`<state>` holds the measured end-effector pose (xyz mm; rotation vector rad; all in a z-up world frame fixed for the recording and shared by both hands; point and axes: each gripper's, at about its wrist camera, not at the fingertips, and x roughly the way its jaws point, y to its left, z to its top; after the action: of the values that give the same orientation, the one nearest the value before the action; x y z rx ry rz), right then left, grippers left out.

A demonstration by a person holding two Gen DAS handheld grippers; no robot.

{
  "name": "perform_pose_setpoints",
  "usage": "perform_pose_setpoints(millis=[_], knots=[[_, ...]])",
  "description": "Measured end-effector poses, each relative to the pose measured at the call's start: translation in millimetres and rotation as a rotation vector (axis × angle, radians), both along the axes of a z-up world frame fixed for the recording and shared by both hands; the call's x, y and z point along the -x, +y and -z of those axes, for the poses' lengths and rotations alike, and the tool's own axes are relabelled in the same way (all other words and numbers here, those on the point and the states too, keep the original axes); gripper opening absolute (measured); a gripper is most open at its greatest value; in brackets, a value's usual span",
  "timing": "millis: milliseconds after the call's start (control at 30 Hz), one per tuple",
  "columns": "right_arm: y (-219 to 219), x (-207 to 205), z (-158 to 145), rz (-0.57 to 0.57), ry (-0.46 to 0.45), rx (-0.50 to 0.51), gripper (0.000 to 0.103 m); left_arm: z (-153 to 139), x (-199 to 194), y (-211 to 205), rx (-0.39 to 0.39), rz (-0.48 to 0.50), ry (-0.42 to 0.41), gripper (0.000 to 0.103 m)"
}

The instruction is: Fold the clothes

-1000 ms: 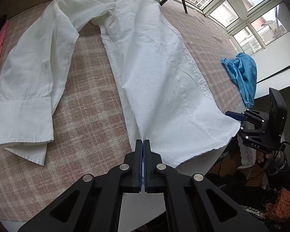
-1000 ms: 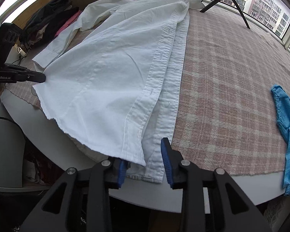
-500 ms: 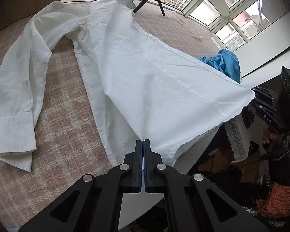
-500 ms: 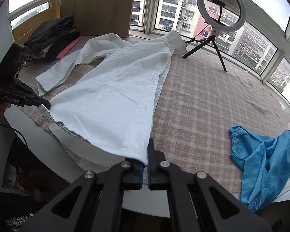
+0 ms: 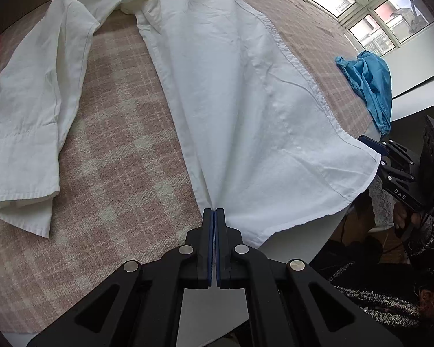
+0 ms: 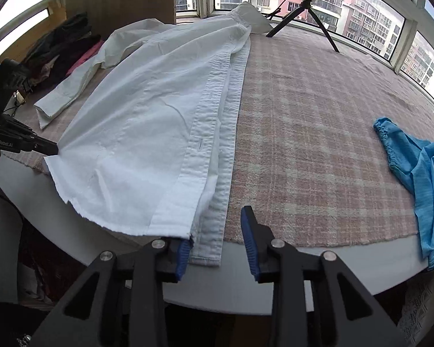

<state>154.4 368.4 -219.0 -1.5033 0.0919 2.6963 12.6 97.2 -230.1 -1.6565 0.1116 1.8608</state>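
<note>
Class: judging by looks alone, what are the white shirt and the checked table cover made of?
White shirt: probably thin woven cotton, matte; it creases softly and has a stitched placket. Checked table cover: likely a thicker, fuzzy woven cloth; nap blurs its pink-and-cream lines.

Left gripper (image 5: 215,214) clamped closed; right gripper (image 6: 217,241) jaws opening.

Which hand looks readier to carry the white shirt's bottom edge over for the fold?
Probably the left. The left tool is clamped on the white shirt hem, while the right tool is opening, the hem corner loose between its pads.
</note>
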Motion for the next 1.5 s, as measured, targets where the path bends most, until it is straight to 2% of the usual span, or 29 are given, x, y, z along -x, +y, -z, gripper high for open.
perform_pose_setpoints(millis=[67, 167, 233, 300, 333, 367, 400, 433, 500, 667, 733, 800, 833, 867, 1033, 1100, 1133, 1167, 1233, 1267, 1333, 1400, 1467, 1500], knots=[[-1.8, -3.3, 1.9, -0.002, 0.012, 0.029, 0.039, -1.3, 0.0, -1.6, 0.006, 0.007, 0.006, 0.0], [-6.2, 0.1, 11.4, -0.042, -0.028, 0.054, 0.038, -4.5, 0.6, 2.7, 0.016, 0.011, 0.014, 0.0], [-4.4, -1.6, 3.2, -0.053, -0.014, 0.06, 0.001, -8.9, 0.5, 5.1, 0.02, 0.019, 0.025, 0.0], [0.6, -7.3, -16.6, -0.045, 0.032, 0.034, 0.005, -11.9, -2.5, 6.6, 0.012, 0.026, 0.035, 0.0], [2.2, -9.7, -20.7, -0.045, 0.029, 0.016, 0.026, -10.8, -4.3, 7.2, 0.015, 0.029, 0.037, 0.0], [3.9, -11.3, -21.9, -0.047, 0.01, 0.004, 0.058, -4.9, -5.7, 6.9, 0.042, 0.032, 0.033, 0.0], [6.2, -10.9, -14.4, -0.053, -0.051, 0.007, 0.061, 1.4, -6.7, 6.5, 0.073, 0.035, 0.03, 0.0], [8.9, -11.7, -8.6, -0.058, -0.102, 0.015, 0.061, 4.4, -7.4, 5.2, 0.083, 0.036, 0.027, 0.0], [17.4, -19.5, -8.0, -0.06, -0.129, 0.064, 0.061, 9.6, -8.9, 2.9, 0.102, 0.037, 0.022, 0.0], [50.4, -13.8, -30.6, -0.032, -0.058, 0.29, 0.061, 0.7, -13.0, -2.7, 0.123, 0.017, 0.055, 0.0], [53.9, -0.4, -29.8, -0.024, -0.053, 0.319, 0.059, -12.4, -11.1, -6.6, 0.078, -0.016, 0.067, 0.001], [53.6, 14.0, -26.7, -0.031, -0.054, 0.332, 0.049, -21.2, -6.5, -5.3, 0.048, -0.032, 0.074, 0.011], [53.4, 21.2, -25.2, -0.035, -0.054, 0.338, 0.037, -23.0, -2.3, -0.9, 0.046, -0.035, 0.087, 0.013], [53.2, 28.4, -23.7, -0.038, -0.055, 0.344, 0.032, -24.2, 2.7, 3.8, 0.046, -0.04, 0.096, 0.012], [48.5, 80.8, -20.8, -0.073, -0.058, 0.326, 0.032, -24.7, 43.0, 43.5, -0.004, -0.059, 0.122, 0.012], [49.0, 109.1, -15.4, -0.117, -0.062, 0.435, 0.033, -21.9, 60.5, 57.1, -0.037, -0.062, 0.128, 0.012], [47.7, 122.4, -10.3, -0.14, -0.073, 0.47, 0.033, -17.1, 69.0, 61.5, -0.032, -0.07, 0.117, 0.018], [44.0, 133.0, -1.1, -0.144, -0.11, 0.44, 0.033, -11.5, 76.7, 64.7, 0.014, -0.077, 0.119, 0.018], [36.8, 152.0, 17.2, -0.154, -0.192, 0.371, 0.033, -6.7, 89.6, 61.5, 0.16, -0.099, 0.164, 0.015], [34.5, 152.7, 22.8, -0.171, -0.242, 0.315, 0.025, -6.7, 96.8, 58.0, 0.206, -0.117, 0.181, 0.015], [35.3, 148.5, 13.7, -0.201, -0.255, 0.242, 0.026, -17.6, 115.2, 42.3, 0.154, -0.194, 0.185, 0.019], [41.1, 154.0, -1.1, -0.222, -0.214, 0.289, 0.026, -21.9, 138.8, 32.6, 0.084, -0.266, 0.151, 0.028], [41.7, 168.1, -12.7, -0.241, -0.173, 0.308, 0.026, -21.3, 163.5, 32.9, 0.036, -0.309, 0.131, 0.029], [40.1, 177.9, -16.3, -0.251, -0.155, 0.31, 0.026, -19.0, 176.3, 35.5, 0.025, -0.325, 0.123, 0.033]])
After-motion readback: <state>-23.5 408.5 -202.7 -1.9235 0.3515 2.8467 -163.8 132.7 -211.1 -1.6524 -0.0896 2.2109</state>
